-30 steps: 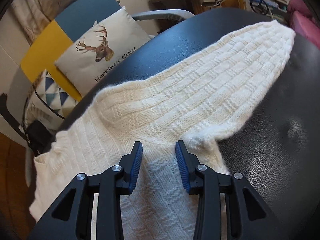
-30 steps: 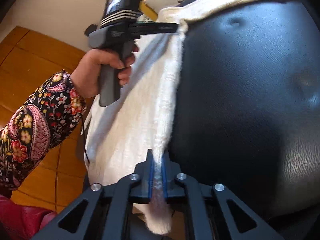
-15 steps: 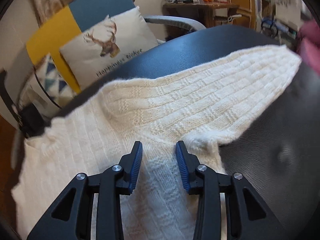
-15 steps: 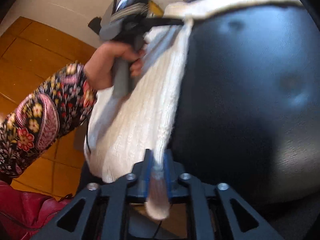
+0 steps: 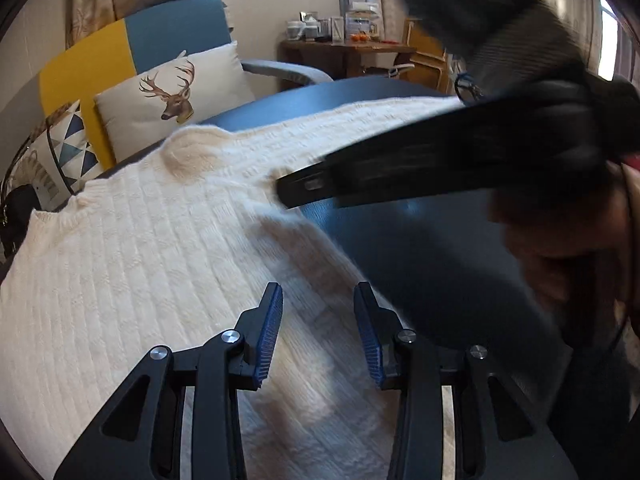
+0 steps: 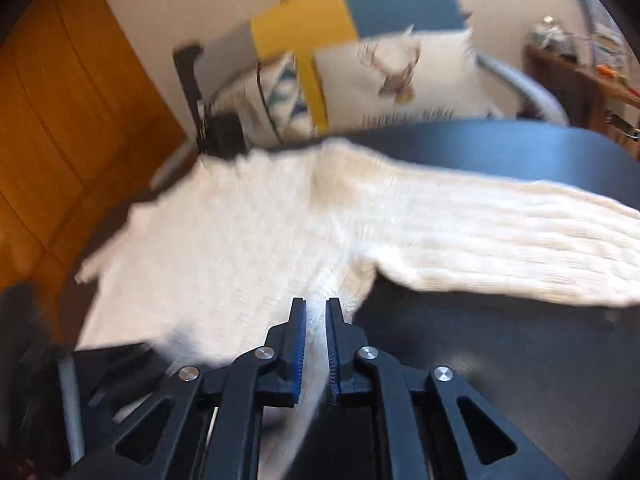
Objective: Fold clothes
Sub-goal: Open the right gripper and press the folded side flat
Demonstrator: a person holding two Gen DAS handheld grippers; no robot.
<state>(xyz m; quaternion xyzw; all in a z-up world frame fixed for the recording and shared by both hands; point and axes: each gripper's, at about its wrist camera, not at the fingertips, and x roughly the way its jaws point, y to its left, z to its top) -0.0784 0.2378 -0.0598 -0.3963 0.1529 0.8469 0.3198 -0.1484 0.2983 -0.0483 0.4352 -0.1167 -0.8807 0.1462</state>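
Note:
A white knit sweater [image 5: 160,240] lies spread on the round black table [image 5: 420,248], one sleeve stretched to the right [image 6: 500,248]. My left gripper [image 5: 318,292] hovers over the sweater's body near its right edge. Its jaws are apart and opening, with nothing pinched between them. My right gripper [image 6: 317,308] has its jaws nearly together and closing, with a strip of the sweater's edge running between the pads. In the left wrist view the right gripper [image 5: 296,190] crosses above the sweater as a dark blur, held by a hand [image 5: 560,248].
Behind the table [image 6: 520,340] stands an armchair with a yellow and blue back [image 5: 132,44], a deer pillow [image 5: 176,92] and a triangle-patterned pillow [image 5: 68,148]. A wooden side table [image 5: 340,48] carries small items. Wooden floor [image 6: 60,120] lies to the left.
The right gripper swung up and across with the sweater's edge, and now crosses the left wrist view. Its view turned from the table's side toward the armchair. The left gripper shifted sideways over the sweater.

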